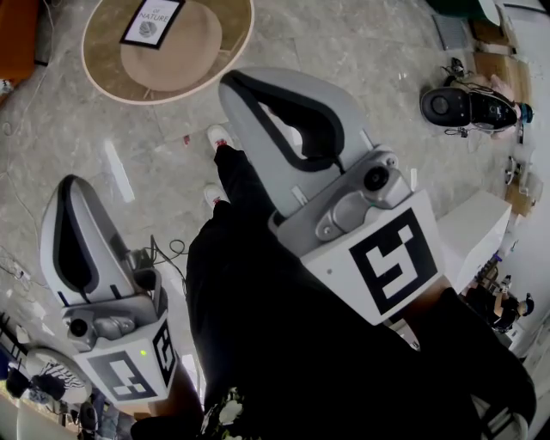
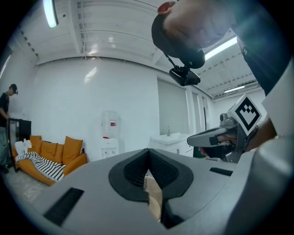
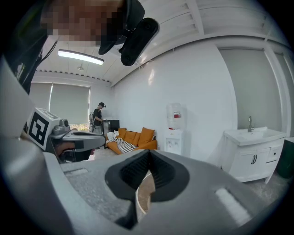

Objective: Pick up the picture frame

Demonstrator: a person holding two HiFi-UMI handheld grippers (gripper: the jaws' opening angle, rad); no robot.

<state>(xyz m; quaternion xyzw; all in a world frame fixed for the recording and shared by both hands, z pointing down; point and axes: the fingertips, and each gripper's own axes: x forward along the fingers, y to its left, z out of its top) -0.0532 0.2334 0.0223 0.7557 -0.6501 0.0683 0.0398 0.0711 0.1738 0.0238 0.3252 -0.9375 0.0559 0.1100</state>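
Looked steeply down on a grey mottled floor (image 1: 361, 51), past dark trousers (image 1: 284, 326) and white shoes (image 1: 218, 136). Showed a round table (image 1: 103, 60), tan with a pale rim, at the upper left, well ahead of both grippers.

Held the right gripper (image 1: 234, 82) further up the picture and nearer the table, jaws pressed together with nothing between them. Held the left gripper (image 1: 70, 182) lower at the left, also closed and empty. Confirmed this in both gripper views, with dark pads (image 2: 131, 172) (image 3: 128, 172) meeting at the tips and only a sliver of tan table visible behind them.

Found the picture frame (image 1: 152, 21) lying flat on the table, well back from its near edge and a little toward its left edge, cut off by the top of the picture. Had a narrow black border, a white mat and a round grey emblem under the printed word NATURE. Ran its long axis away from the wearer, leaning slightly right, with print upright from the wearer's side.
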